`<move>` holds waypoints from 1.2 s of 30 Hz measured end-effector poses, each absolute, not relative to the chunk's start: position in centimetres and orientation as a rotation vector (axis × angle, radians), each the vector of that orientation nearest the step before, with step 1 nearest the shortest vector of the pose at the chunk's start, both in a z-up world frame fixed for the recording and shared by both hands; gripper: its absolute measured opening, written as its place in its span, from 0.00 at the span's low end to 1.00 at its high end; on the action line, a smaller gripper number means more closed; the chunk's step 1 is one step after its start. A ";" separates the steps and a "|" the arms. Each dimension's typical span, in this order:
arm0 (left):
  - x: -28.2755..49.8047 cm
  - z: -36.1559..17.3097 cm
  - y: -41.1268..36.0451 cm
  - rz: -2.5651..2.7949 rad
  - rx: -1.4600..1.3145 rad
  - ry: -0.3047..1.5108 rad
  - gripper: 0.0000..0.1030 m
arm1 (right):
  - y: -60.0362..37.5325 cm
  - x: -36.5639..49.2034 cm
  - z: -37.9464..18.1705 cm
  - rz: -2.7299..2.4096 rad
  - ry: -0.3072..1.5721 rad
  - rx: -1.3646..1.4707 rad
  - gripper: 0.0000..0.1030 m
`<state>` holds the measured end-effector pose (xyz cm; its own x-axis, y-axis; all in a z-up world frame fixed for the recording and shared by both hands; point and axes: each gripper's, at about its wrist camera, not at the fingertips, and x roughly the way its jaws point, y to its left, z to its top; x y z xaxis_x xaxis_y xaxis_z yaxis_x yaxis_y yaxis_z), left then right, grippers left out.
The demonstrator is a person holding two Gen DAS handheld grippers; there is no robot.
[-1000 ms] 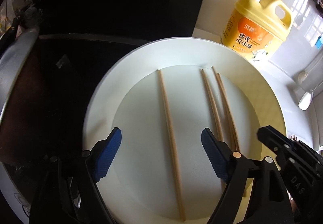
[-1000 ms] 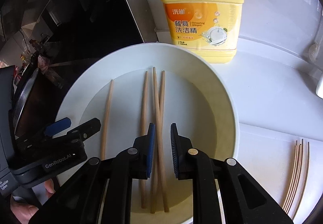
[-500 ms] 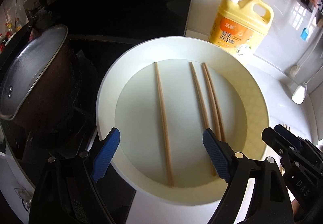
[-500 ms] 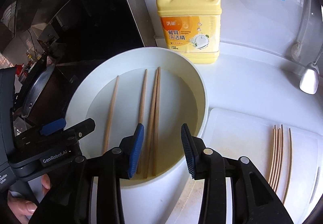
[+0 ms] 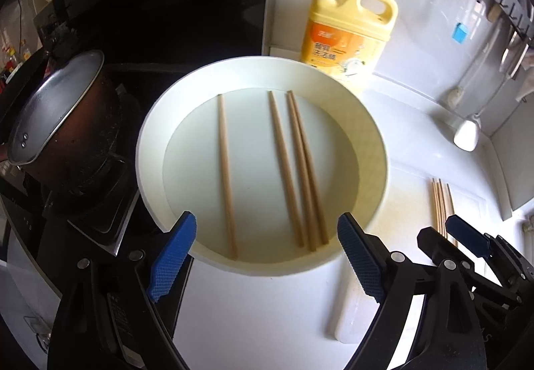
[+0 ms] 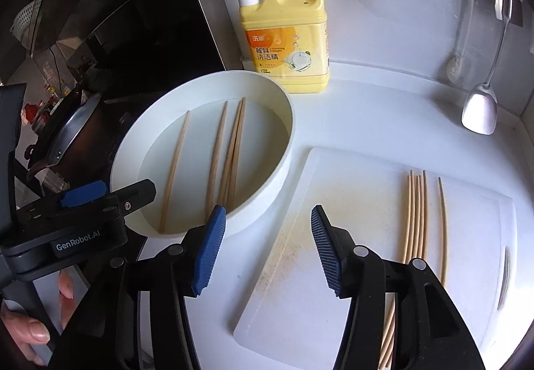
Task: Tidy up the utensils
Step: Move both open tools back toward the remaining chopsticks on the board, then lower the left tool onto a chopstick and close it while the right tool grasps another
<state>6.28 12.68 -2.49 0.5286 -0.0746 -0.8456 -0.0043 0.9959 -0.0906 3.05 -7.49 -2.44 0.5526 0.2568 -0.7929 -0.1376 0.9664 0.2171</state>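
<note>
Four chopsticks [image 5: 287,169] lay flat in white basin [image 5: 373,149], likely soaking. More chopsticks [image 6: 417,213] lined on cutting board [image 6: 333,269], sorted. Left hand-held gripper [image 5: 267,256] apart, empty. Right hand-held gripper [image 6: 267,249] jaws just been opening, nothing between, above surface [image 6: 383,109].

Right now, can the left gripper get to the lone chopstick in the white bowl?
Probably yes. The left gripper is open and empty near the white bowl; the lone chopstick lies apart, nothing covering it.
</note>
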 end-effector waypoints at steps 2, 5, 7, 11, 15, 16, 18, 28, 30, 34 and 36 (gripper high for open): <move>5.6 -2.0 12.0 -0.049 -0.078 1.005 0.85 | -8.4 2.2 -2.4 0.222 0.959 0.140 0.54; 4.6 -1.5 10.6 -0.070 -0.075 0.991 0.87 | -10.0 1.0 -2.2 0.200 0.951 0.157 0.60; 3.9 -1.4 9.6 -0.088 -0.065 0.983 0.88 | -11.1 0.1 -2.1 0.185 0.943 0.166 0.62; 2.8 -1.4 7.1 -0.134 -0.032 0.988 0.89 | -13.4 -1.5 -2.5 0.144 0.946 0.182 0.62; 2.1 -1.7 4.5 -0.185 -0.009 1.000 0.89 | -16.2 -3.0 -3.0 0.077 0.952 0.210 0.63; 2.0 -1.9 3.8 -0.200 -0.003 1.005 0.90 | -17.0 -3.3 -3.2 0.058 0.955 0.218 0.63; 1.9 -2.1 2.4 -0.223 0.011 1.015 0.90 | -18.5 -3.9 -3.5 0.025 0.959 0.235 0.64; 2.1 -4.2 -3.2 -0.274 0.029 1.033 0.90 | -24.3 -5.9 -6.2 -0.099 0.967 0.222 0.64; 2.0 -4.9 -3.9 -0.278 0.039 1.041 0.90 | -24.9 -5.9 -7.1 -0.108 0.970 0.219 0.64; 2.1 -6.2 -4.8 -0.275 0.058 1.056 0.90 | -25.7 -5.3 -8.9 -0.108 0.992 0.219 0.64; 2.1 -6.8 -5.2 -0.275 0.056 1.051 0.90 | -25.9 -4.7 -9.5 -0.102 0.996 0.217 0.64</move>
<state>2.14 -5.21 -6.78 0.4655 -0.1972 -0.8628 0.2502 0.9644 -0.0854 -4.74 -25.86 -9.54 0.5412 0.0144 -0.8408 0.1838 0.9737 0.1349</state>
